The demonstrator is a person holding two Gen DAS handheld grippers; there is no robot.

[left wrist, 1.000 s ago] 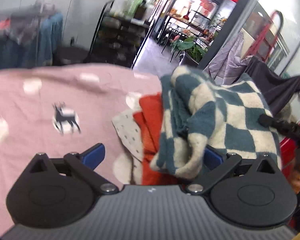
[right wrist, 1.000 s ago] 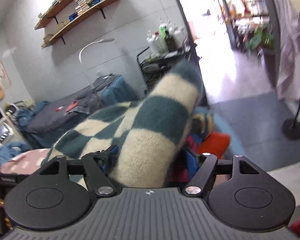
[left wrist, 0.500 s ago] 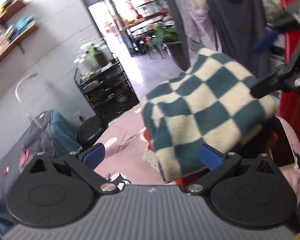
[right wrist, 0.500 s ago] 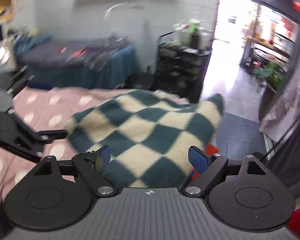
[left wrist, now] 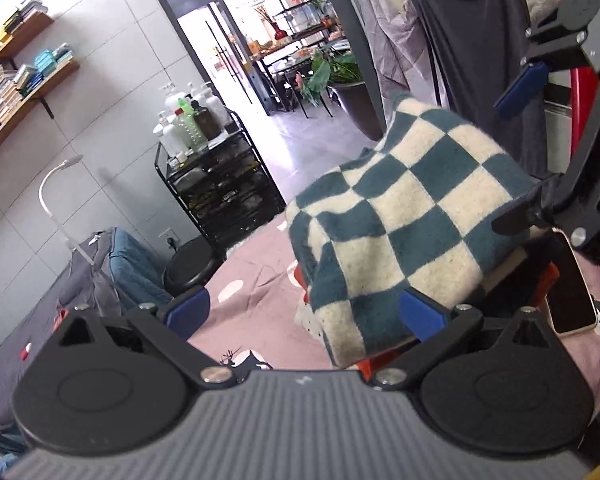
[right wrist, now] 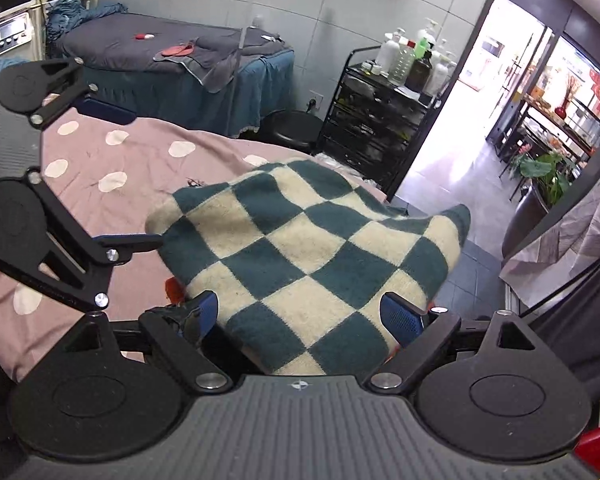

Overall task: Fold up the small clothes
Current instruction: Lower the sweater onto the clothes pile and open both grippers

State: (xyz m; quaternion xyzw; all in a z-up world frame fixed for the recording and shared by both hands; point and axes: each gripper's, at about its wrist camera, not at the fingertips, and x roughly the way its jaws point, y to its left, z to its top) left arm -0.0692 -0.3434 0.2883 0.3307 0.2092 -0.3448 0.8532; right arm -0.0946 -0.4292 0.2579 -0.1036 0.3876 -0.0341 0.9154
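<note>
A teal-and-cream checked garment (left wrist: 404, 216) lies folded on a small pile of clothes, with orange-red fabric (left wrist: 366, 366) showing under it. My left gripper (left wrist: 304, 312) is open, and the garment's near corner sits by its right pad. My right gripper (right wrist: 302, 316) is open too, with the checked garment (right wrist: 308, 256) lying just ahead between its spread fingers. In each view the other gripper shows: the right gripper (left wrist: 512, 160) beyond the pile, the left gripper (right wrist: 128, 176) at the garment's left edge.
The pile rests on a pink cloth with white dots (right wrist: 112, 152). A phone (left wrist: 568, 292) lies beside the pile. Behind stand a black trolley with bottles (right wrist: 384, 112), a black stool (right wrist: 296, 128), a grey-covered bed (right wrist: 160, 52) and hanging dark clothes (left wrist: 472, 48).
The checked garment was bunched up against both grippers a second ago; now it lies flat and folded on the pile. Both grippers have drawn back from it and stand apart.
</note>
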